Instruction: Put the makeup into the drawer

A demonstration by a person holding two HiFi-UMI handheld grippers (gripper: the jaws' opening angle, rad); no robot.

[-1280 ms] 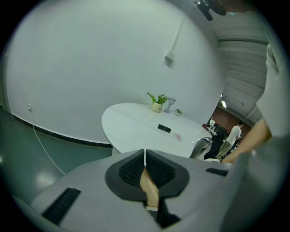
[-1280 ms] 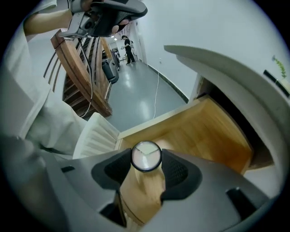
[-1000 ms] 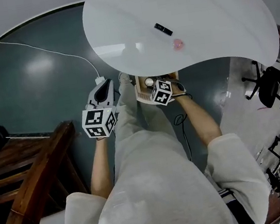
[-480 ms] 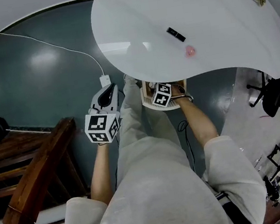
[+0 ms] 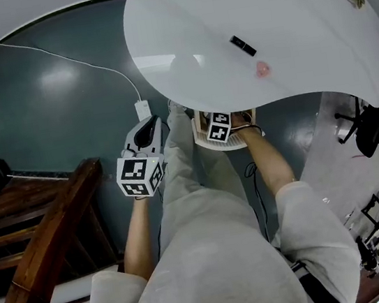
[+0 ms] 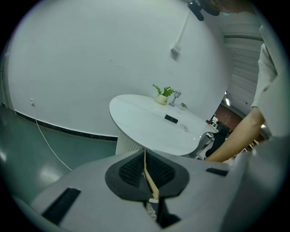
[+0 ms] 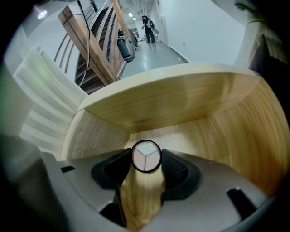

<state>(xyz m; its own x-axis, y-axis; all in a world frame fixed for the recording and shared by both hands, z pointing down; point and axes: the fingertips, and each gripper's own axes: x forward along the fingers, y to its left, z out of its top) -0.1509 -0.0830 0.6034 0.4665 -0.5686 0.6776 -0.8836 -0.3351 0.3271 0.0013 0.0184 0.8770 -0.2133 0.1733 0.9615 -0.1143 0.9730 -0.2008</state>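
**Compact gripped inside the open drawer**

The right tool (image 7: 146,159) is clamped on a small round compact (image 7: 146,154), its pads pressing the rim from both sides and the three-shade face turned up toward the camera. The compact hangs inside the wooden drawer (image 7: 181,102), low over the drawer's floor; whether it touches cannot be told. It looks light and rigid, with a smooth rim that could slip and pressed powder likely to crack, so the hold across the rim suits it and a soft set-down seems wise. Left of the drawer, the left tool (image 6: 146,164) has its jaws together on nothing. Above and beyond the drawer, a black item (image 5: 243,45) and a pink item (image 5: 261,69) lie on the white worktop (image 5: 176,15).
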